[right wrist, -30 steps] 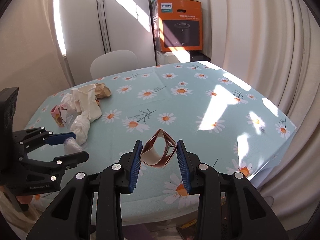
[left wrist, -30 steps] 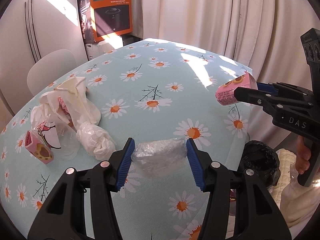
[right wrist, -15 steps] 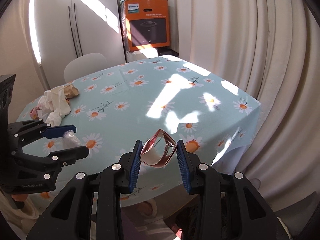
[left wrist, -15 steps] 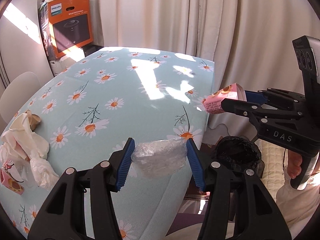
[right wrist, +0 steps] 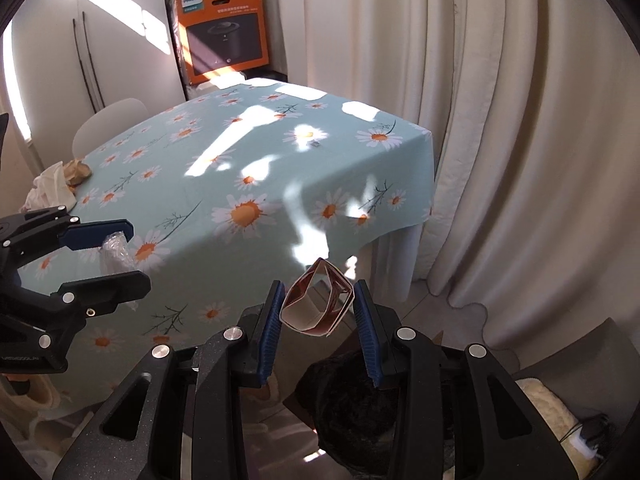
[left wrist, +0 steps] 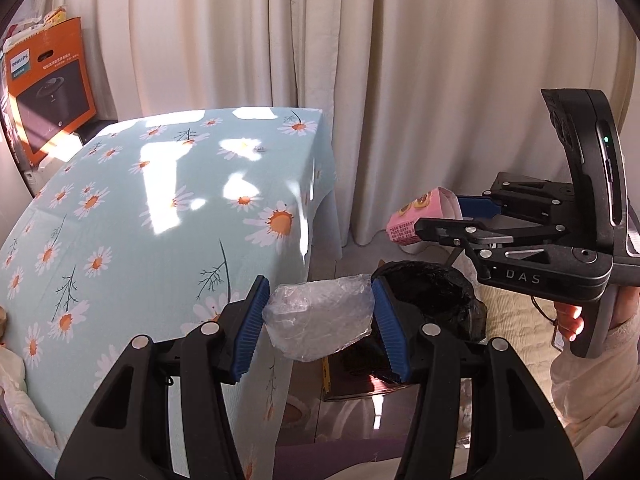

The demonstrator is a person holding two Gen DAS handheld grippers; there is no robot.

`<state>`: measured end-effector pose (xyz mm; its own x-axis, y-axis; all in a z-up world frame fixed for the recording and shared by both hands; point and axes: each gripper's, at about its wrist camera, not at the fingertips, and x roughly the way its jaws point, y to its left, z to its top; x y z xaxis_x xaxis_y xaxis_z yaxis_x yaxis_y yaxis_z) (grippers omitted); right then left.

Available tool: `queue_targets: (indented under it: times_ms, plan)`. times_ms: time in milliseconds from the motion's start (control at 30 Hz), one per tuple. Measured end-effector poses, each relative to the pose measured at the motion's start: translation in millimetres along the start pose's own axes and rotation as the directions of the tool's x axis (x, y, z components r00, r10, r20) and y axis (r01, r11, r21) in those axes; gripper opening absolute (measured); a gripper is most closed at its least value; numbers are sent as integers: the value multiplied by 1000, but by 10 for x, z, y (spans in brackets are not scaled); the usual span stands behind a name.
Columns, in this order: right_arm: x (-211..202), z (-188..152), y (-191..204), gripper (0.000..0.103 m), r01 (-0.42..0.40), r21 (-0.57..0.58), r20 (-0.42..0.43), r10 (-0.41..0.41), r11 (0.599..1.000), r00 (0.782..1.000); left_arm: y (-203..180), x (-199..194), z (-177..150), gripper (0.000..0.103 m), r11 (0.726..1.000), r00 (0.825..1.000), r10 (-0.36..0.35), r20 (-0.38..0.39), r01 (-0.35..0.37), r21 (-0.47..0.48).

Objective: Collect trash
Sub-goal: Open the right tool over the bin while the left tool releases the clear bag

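So my left gripper (left wrist: 318, 312) is clamped on a crumpled wad of clear plastic wrap (left wrist: 318, 326), blue ribbed pads pressing it from both sides, and it's hanging right off the corner of the table with the light blue daisy-print tablecloth (left wrist: 152, 216), just past the edge. My right gripper (right wrist: 318, 312) is squeezed tight on a squashed pink drink carton (right wrist: 318, 306). From the wrist camera you look straight into its open end, all brownish and shiny inside, pinched flat-ish between the pads. From the left camera the same carton (left wrist: 420, 216) shows its pink printed side poking out past the black fingers, and you can see my hand (left wrist: 572, 316) wrapped round the handle, cream sleeve and all.

Below both of them is the bin lined with a black plastic bag (left wrist: 432, 292), sitting on the floor beside the table corner. The carton is up above it, and the plastic wad is just to the table side of its rim. In the right camera the bag (right wrist: 360, 400) is mostly hidden behind the gripper body, so can't say exactly how well the carton lines up with it.

Still on the table at the far left end: a heap of crumpled white tissues and paper (right wrist: 52, 190) with something brownish next to it. An orange cardboard appliance box (right wrist: 224, 36) is up by the cream curtains (right wrist: 500, 140), sun patches all over the cloth
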<state>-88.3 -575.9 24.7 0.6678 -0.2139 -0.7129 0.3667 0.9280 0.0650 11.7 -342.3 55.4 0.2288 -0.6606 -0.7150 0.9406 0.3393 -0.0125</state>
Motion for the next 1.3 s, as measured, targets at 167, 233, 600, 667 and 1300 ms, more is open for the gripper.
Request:
queue_targets:
  times_ms: [167, 233, 600, 667, 1300]
  plan:
    - [-54, -214, -320, 33, 45, 20, -38, -44, 999, 998, -256, 200, 38, 54, 995, 997, -80, -23, 81, 65]
    - [-46, -318, -428, 33, 47, 13, -63, -46, 999, 997, -377, 271, 65, 54, 990, 994, -104, -33, 107, 91]
    - [38, -815, -925, 33, 82, 70, -159, -70, 994, 985, -921, 723, 211, 58, 960, 978, -183, -103, 200, 194]
    - [60, -860, -981, 34, 88, 82, -160, -74, 993, 984, -994, 758, 215, 80, 954, 975, -200, -95, 216, 207]
    - [76, -793, -982, 88, 101, 80, -103, -92, 992, 990, -617, 737, 129, 97, 979, 981, -191, -38, 193, 66]
